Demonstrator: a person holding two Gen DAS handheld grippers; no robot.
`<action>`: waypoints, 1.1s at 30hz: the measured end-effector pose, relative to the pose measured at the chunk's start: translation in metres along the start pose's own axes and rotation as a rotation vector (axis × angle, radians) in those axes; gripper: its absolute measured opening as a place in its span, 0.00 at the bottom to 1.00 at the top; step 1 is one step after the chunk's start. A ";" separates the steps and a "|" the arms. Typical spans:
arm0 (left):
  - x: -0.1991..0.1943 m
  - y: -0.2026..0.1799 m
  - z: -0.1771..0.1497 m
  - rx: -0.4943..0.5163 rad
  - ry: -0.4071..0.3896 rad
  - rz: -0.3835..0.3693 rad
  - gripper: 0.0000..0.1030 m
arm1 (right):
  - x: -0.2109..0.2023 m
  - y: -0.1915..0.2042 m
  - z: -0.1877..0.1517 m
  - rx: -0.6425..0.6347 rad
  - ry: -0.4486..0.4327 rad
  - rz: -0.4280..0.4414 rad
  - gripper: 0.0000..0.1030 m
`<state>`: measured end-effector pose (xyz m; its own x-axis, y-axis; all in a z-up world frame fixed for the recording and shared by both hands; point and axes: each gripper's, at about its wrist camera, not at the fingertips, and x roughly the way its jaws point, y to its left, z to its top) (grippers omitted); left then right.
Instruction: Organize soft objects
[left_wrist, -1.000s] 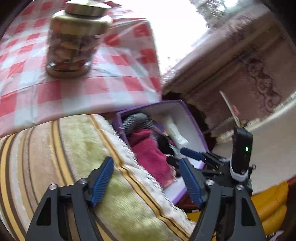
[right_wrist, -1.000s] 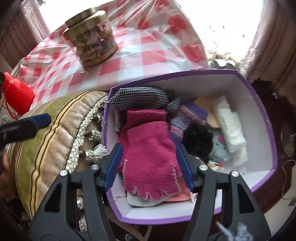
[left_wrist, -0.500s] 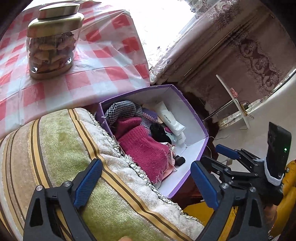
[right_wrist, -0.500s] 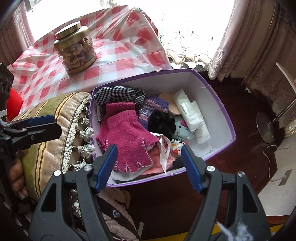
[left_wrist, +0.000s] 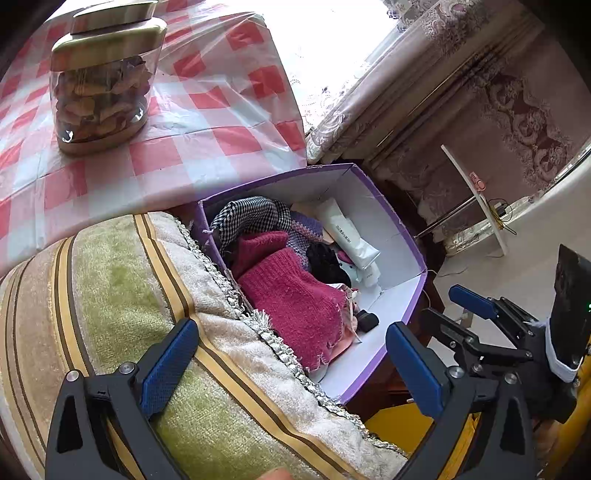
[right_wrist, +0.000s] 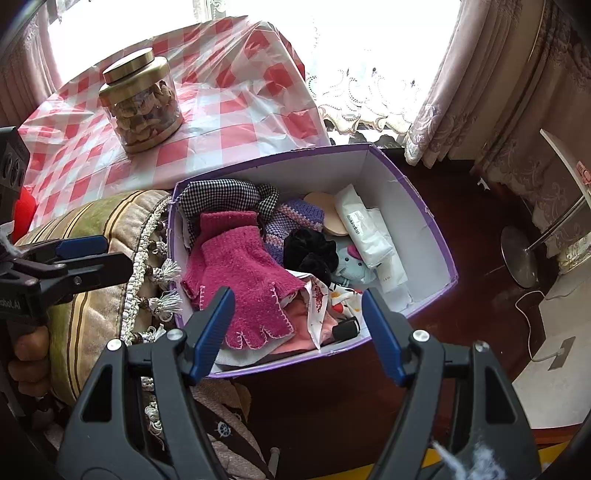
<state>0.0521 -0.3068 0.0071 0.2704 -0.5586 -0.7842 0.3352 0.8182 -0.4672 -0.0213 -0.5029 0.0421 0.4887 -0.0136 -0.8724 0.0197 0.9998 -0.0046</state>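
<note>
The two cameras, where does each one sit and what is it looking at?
Left wrist: sits on the left gripper, looks down over the striped cushion toward the purple box; its own open blue fingers show, the right gripper at the right edge.
Right wrist: sits on the right gripper, looks down into the purple box at the pink glove; its open fingers show, the left gripper and a hand on the left.
Shared: box, glove, cushion, jar, checked tablecloth.
</note>
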 end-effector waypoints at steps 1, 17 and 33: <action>0.000 0.000 0.000 0.001 0.000 0.001 0.99 | 0.000 0.000 0.000 0.000 0.001 -0.001 0.72; 0.001 0.002 0.000 0.000 -0.001 0.000 0.99 | 0.001 -0.002 -0.001 0.003 0.001 0.000 0.72; 0.000 0.001 0.000 -0.001 -0.002 -0.001 0.99 | 0.002 -0.002 -0.001 0.002 0.003 0.001 0.72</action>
<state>0.0524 -0.3056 0.0062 0.2716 -0.5592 -0.7833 0.3349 0.8179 -0.4679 -0.0214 -0.5048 0.0396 0.4859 -0.0130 -0.8739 0.0212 0.9998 -0.0031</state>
